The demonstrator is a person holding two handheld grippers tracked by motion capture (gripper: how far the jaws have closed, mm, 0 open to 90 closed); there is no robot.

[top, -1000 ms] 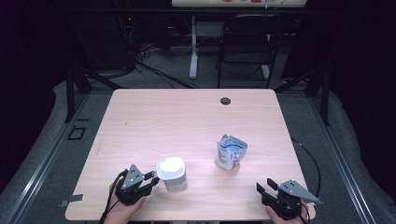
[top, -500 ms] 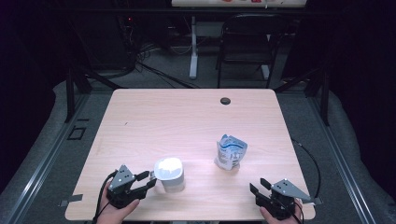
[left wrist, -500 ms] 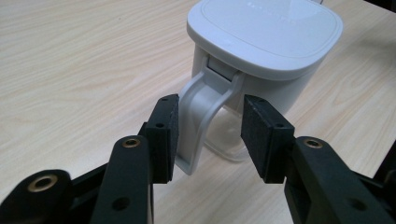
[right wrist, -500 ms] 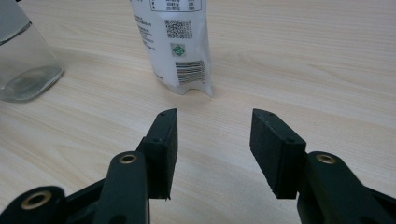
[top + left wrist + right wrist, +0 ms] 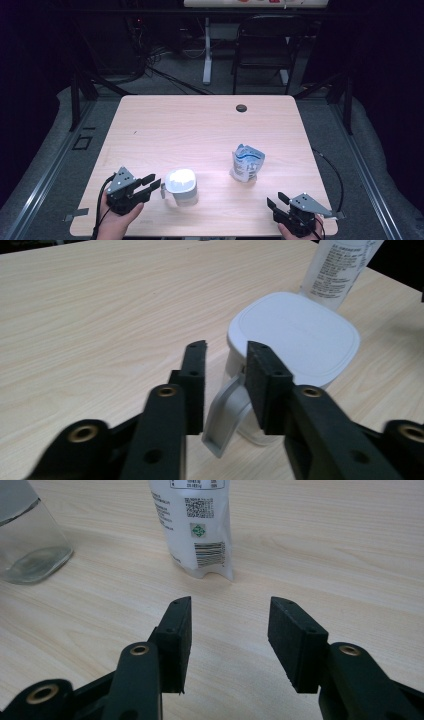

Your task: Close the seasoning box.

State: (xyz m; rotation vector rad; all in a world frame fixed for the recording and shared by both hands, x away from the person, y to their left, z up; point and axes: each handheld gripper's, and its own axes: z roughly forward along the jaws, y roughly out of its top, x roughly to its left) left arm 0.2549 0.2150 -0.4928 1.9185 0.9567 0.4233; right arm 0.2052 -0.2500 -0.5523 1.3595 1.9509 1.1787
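— See the left claw (image 5: 225, 367)? Its jaws have just been closing, but they aren't pinching the jug handle (image 5: 225, 417) between them yet.

— Yes. The white jug (image 5: 181, 186), low and left of the middle, needs a straight, gentle squeeze on that handle.

White-lidded jug (image 5: 181, 186), blue-white pouch (image 5: 246, 164)
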